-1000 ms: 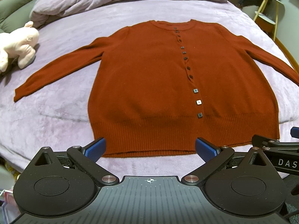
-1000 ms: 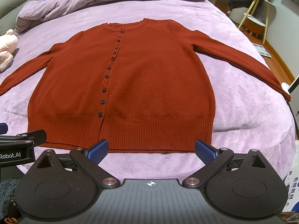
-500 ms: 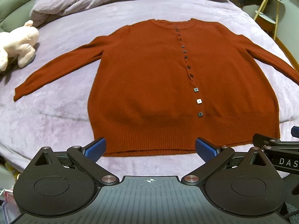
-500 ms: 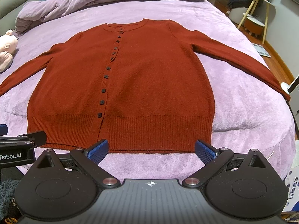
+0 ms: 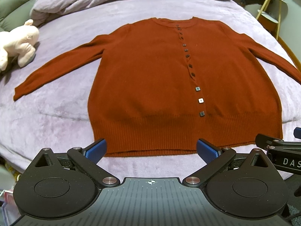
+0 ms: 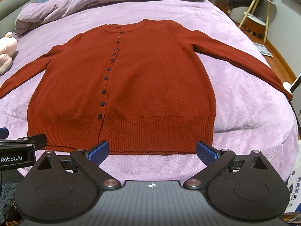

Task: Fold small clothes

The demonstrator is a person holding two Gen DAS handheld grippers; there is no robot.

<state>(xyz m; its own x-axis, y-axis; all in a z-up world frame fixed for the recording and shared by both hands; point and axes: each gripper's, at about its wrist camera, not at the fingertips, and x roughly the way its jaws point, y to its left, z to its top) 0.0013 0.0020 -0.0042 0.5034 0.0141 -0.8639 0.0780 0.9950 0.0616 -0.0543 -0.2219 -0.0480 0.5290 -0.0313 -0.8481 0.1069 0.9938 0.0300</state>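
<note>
Purple bed [image 5: 56,101] carrying a rust cardigan [image 5: 150,86] lying flat, left gripper [image 5: 150,150] and right gripper [image 6: 152,151] both hovering spread wide, grasping nothing

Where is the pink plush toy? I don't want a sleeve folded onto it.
The pink plush toy lies at the far left of both views, on the bed, beyond the cardigan's left sleeve, apart from it.

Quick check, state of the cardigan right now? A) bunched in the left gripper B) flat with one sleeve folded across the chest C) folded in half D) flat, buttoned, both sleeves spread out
D: the cardigan lies flat on the bed, button row closed, a sleeve stretched out to each side, and both grippers are open and clear of it.
</note>
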